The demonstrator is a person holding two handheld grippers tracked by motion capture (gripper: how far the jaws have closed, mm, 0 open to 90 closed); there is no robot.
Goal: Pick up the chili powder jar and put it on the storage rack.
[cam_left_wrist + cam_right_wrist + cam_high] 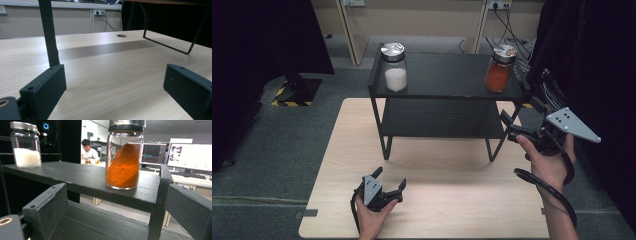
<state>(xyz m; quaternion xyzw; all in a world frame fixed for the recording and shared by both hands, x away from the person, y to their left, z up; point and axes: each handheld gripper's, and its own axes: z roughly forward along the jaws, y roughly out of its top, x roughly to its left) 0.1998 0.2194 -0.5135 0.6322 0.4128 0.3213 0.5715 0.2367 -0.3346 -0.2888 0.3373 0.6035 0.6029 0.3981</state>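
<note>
Jaws spread, right gripper [512, 122] raised beside the orange jar [499, 68]; left gripper [389, 181] low, agape.

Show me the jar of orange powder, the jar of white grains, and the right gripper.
Jar of orange powder [123, 167], right gripper view, on the powder behind the glass.
Jar of white grains [395, 75], high view, on the glass body.
Right gripper [508, 120], high view, between its fingertips.

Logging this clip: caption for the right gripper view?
Open right hand-held gripper faces a jar of orange powder on the black shelf; jar of white granules beyond.
</note>
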